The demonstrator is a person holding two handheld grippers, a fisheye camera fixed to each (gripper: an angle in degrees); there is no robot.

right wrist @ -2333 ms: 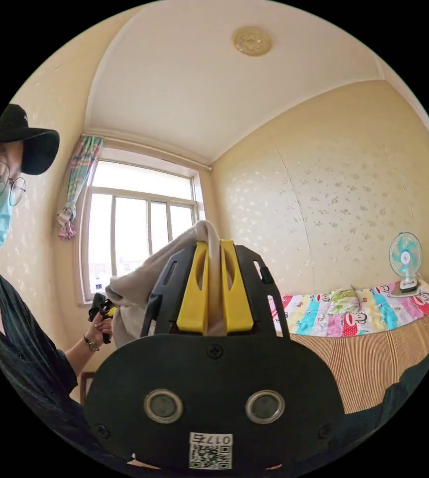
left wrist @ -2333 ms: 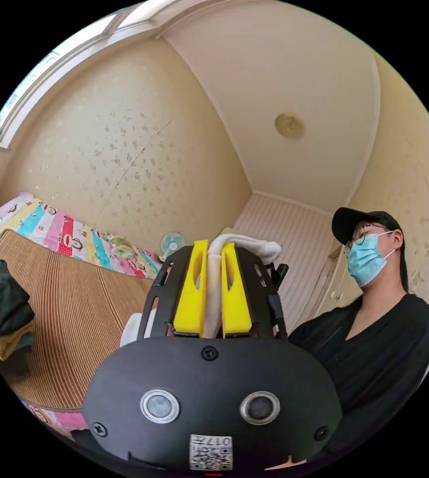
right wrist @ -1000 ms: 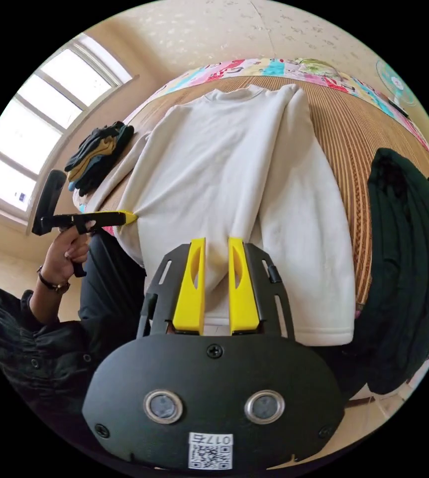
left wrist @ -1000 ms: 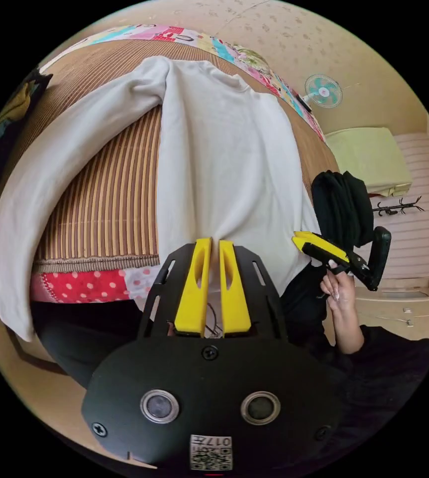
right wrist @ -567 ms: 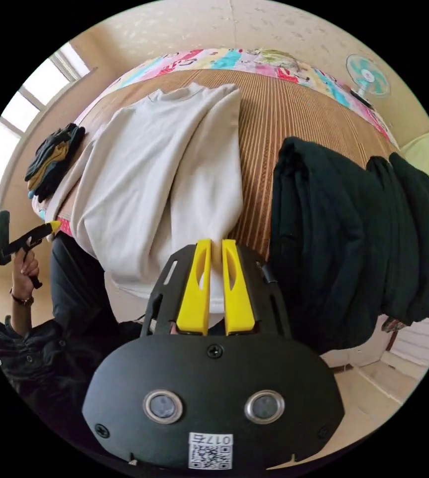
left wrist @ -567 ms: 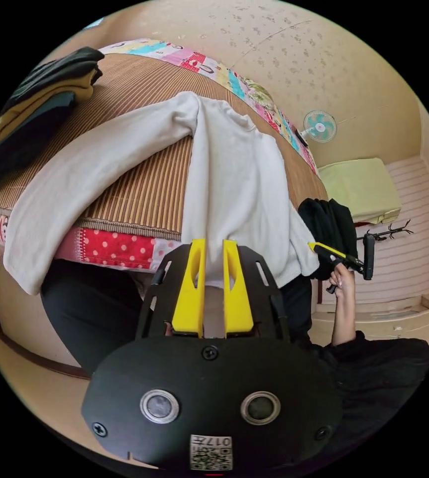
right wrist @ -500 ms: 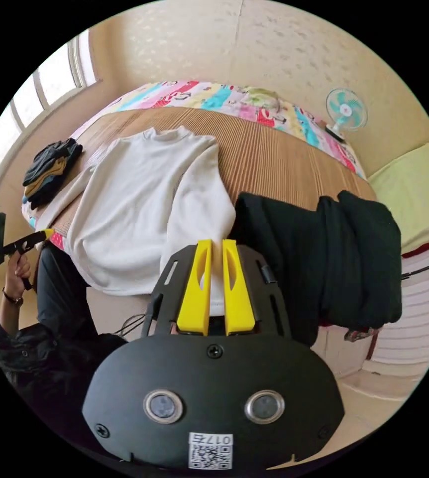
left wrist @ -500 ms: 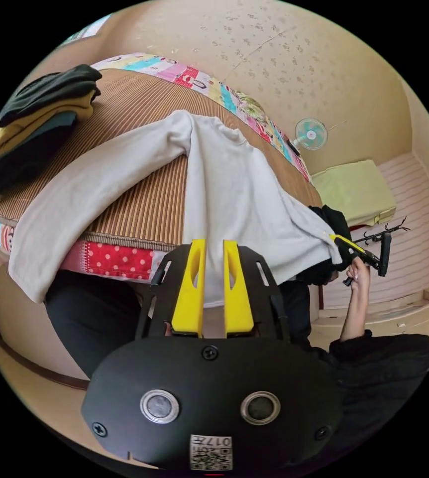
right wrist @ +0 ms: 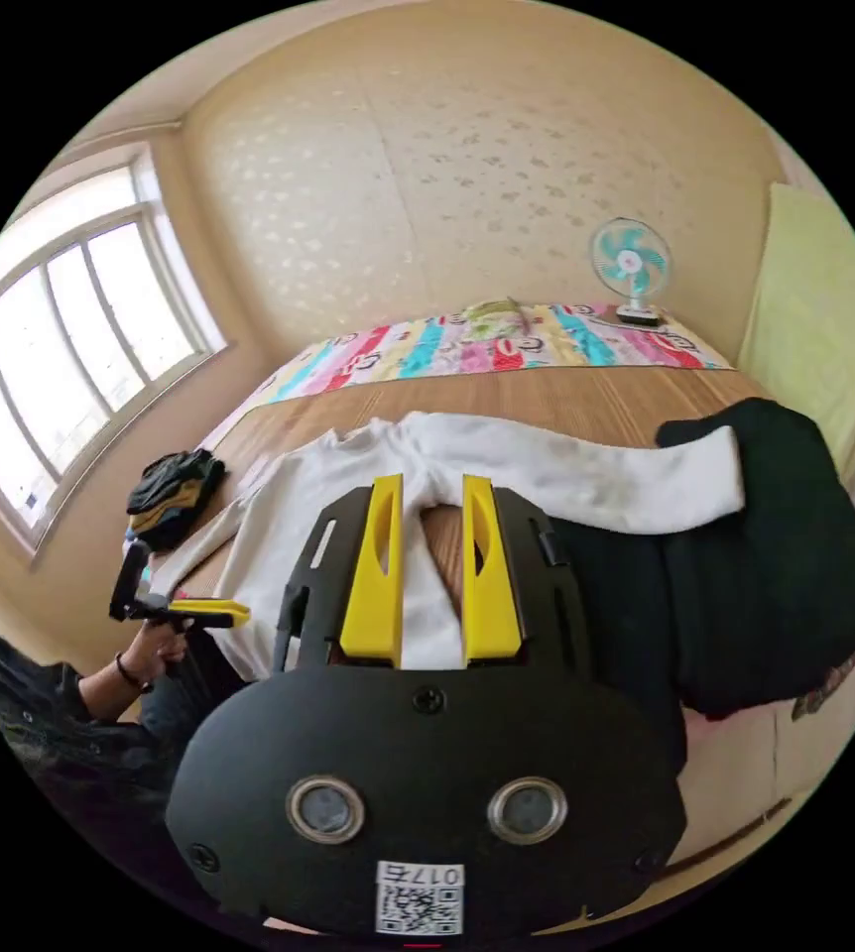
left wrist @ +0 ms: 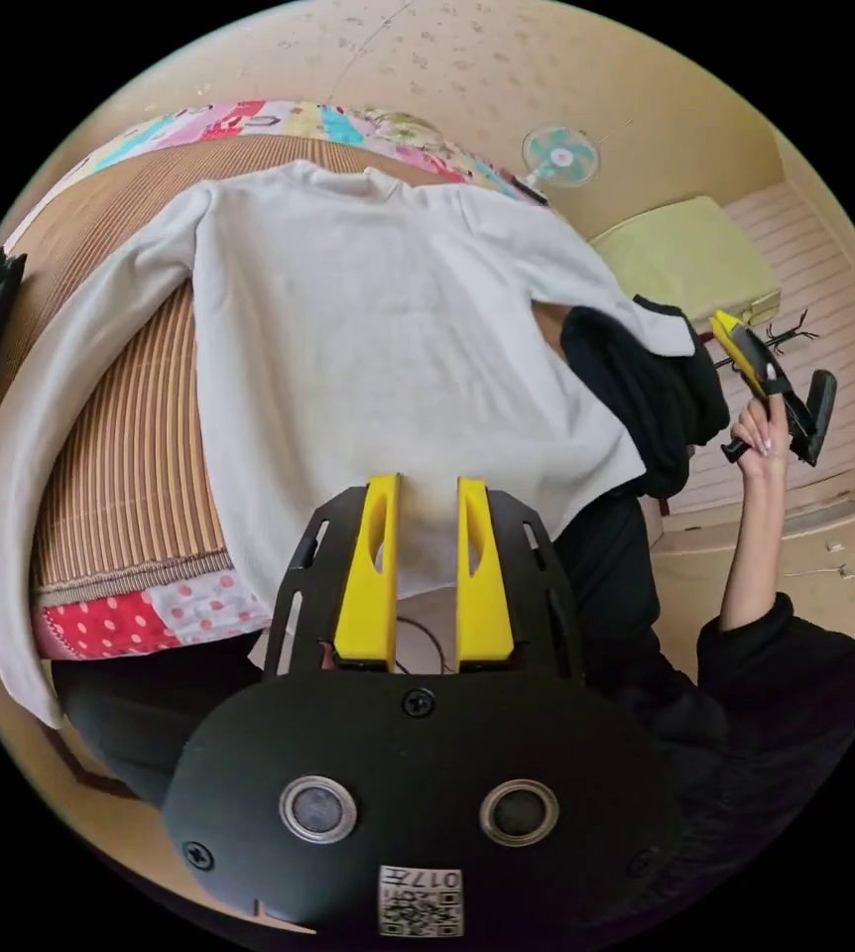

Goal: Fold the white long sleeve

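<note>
Shirt: we see the white shirt (left wrist: 368,307) spread flat on the bed's brown mat (left wrist: 120,436), collar toward the far wall, hem hanging over the near edge.
Sleeves: one runs along the mat toward the folded pile (right wrist: 172,488); the other lies across the black clothes (right wrist: 775,565).
Left claw (left wrist: 424,496): released, jaws apart over the hem, gripping nothing.
Right claw (right wrist: 426,491): released, jaws apart above the shirt; in the left gripper view we see it (left wrist: 740,342) raised in a hand (left wrist: 760,436) past the sleeve cuff.
Background: a fan (right wrist: 629,263) stands at the bed's far edge.
</note>
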